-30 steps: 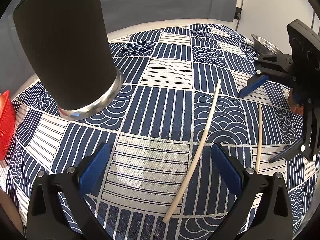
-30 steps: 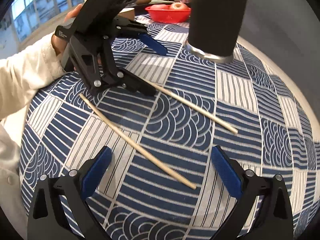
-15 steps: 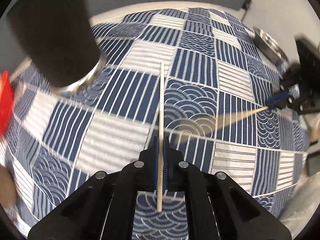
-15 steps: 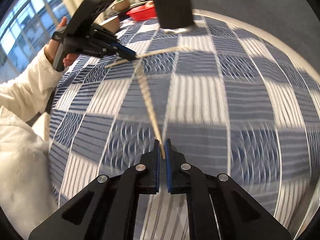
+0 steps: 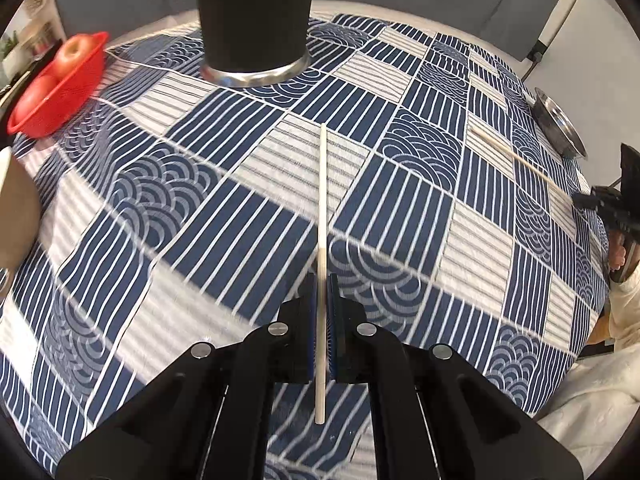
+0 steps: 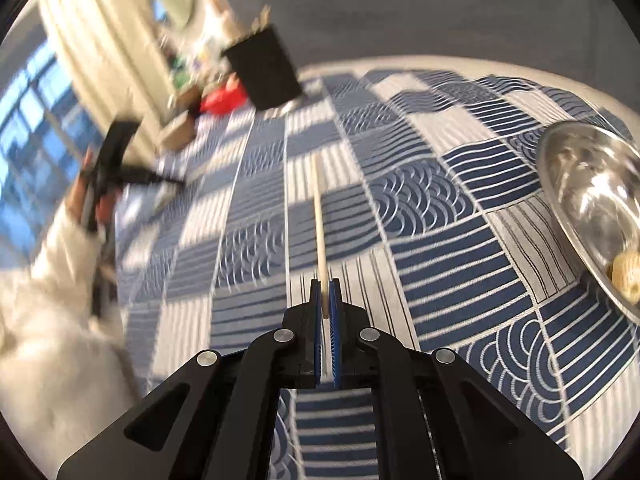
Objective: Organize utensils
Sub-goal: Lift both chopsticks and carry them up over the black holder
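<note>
My left gripper (image 5: 320, 280) is shut on a pale wooden chopstick (image 5: 322, 200) that points forward at the black utensil cup (image 5: 256, 16) standing at the far side of the table. My right gripper (image 6: 326, 286) is shut on a second chopstick (image 6: 318, 220), held near its end above the cloth. The black cup (image 6: 262, 68) shows far off and blurred in the right wrist view, with sticks poking out of its top. The right gripper (image 5: 592, 200) and its chopstick (image 5: 516, 156) also show at the right edge of the left wrist view.
A blue and white patterned cloth (image 5: 200, 240) covers the round table. A red basket (image 5: 56, 88) with apples sits at the far left. A steel bowl (image 6: 592, 208) holding a small pale item lies at the right. The left gripper (image 6: 120, 168) and a white sleeve show on the left.
Both grippers went from open over the chopsticks on the cloth to shut on one each and lifted them. The left now faces the black cup; the right has swung towards the steel bowl.
</note>
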`<state>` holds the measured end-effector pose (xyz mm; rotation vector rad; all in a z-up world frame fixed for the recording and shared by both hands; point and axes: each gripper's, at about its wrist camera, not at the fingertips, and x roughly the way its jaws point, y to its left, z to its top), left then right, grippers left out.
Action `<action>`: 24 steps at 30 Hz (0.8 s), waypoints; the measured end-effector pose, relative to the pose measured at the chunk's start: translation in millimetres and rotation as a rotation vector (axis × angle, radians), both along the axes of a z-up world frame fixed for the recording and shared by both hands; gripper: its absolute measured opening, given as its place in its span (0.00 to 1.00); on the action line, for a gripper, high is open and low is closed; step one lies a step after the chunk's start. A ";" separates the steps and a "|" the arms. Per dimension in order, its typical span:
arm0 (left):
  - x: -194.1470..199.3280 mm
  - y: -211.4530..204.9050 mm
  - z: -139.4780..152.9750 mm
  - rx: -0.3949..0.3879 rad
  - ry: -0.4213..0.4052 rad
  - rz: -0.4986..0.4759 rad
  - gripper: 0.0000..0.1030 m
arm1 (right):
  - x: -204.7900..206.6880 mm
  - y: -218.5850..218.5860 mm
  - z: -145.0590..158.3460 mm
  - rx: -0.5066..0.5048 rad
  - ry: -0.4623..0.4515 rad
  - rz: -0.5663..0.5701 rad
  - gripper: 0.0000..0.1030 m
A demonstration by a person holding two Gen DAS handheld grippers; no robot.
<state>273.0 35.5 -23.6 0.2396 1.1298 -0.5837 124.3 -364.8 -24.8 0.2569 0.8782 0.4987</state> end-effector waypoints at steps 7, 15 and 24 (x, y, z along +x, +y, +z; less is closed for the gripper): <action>-22.2 33.9 6.6 -0.117 -0.039 0.095 0.05 | 12.6 -14.3 11.0 0.277 0.029 -0.119 0.03; -35.7 51.5 -7.3 -0.246 -0.061 0.192 0.05 | 19.4 -13.0 58.4 0.292 -0.005 -0.159 0.03; -30.2 51.6 5.7 -0.283 -0.116 0.197 0.05 | 50.4 8.2 123.7 0.158 -0.126 -0.129 0.03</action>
